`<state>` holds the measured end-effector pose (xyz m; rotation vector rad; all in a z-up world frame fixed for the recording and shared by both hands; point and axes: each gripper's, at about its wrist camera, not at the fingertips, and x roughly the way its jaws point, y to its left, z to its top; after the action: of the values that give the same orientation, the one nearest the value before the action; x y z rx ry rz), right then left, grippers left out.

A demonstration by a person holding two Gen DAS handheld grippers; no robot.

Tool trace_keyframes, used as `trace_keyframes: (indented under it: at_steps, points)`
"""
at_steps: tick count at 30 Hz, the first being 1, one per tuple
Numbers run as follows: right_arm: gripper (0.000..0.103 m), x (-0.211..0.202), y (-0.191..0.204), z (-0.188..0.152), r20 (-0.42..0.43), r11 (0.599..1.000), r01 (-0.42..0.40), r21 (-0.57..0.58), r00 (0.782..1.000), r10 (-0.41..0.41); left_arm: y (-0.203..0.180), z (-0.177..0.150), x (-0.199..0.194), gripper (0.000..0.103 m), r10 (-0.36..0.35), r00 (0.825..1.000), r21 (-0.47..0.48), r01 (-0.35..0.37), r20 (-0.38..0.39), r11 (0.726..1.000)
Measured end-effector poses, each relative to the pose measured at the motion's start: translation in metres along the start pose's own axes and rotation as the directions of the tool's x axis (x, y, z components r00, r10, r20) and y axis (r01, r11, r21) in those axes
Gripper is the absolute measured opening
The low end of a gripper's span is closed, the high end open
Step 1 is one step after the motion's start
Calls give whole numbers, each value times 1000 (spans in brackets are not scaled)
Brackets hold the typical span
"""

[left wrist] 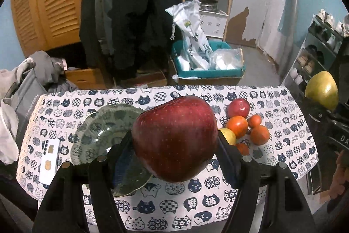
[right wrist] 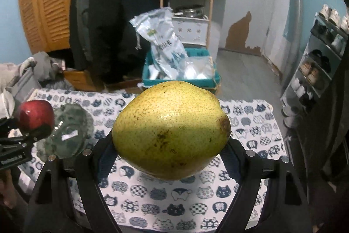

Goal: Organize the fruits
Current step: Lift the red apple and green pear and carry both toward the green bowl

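- Left wrist view: left gripper pinches the red apple; right gripper pinches the pear, both aloft.
- Carrying step, likely; next, lower each into the green plate.

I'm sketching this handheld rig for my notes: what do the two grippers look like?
Both the left gripper and right gripper are matte black, with two angular fingers lined by dark blue pads. Small round silver studs sit on the finger tops. No cables or sleeves show.
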<state>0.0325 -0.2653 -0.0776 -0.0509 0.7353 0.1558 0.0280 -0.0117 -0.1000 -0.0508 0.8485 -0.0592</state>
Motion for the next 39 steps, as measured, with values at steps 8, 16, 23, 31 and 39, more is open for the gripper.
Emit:
trace_keyframes:
  at_steps: [8, 16, 23, 31, 39]
  points:
    - [82, 2, 34, 24, 22, 998, -58, -21, 998, 59, 37, 0, -1, 72, 31, 1000, -54, -31, 3, 998]
    - [82, 19, 83, 44, 20, 990, -120, -68, 992, 122, 86, 2, 3, 72, 85, 996, -113, -85, -4, 990]
    - [82, 44, 132, 54, -10, 974, -196, -112, 980, 196, 131, 1, 15, 72, 101, 994, -156, -105, -37, 982]
    - [82, 83, 180, 56, -90, 950, -285, -125, 957, 275, 164, -12, 46, 72, 103, 988, -185, -124, -118, 975]
    - [82, 127, 222, 43, -179, 936, -316, -156, 941, 288, 188, -33, 90, 72, 90, 973, -197, -133, -212, 971]
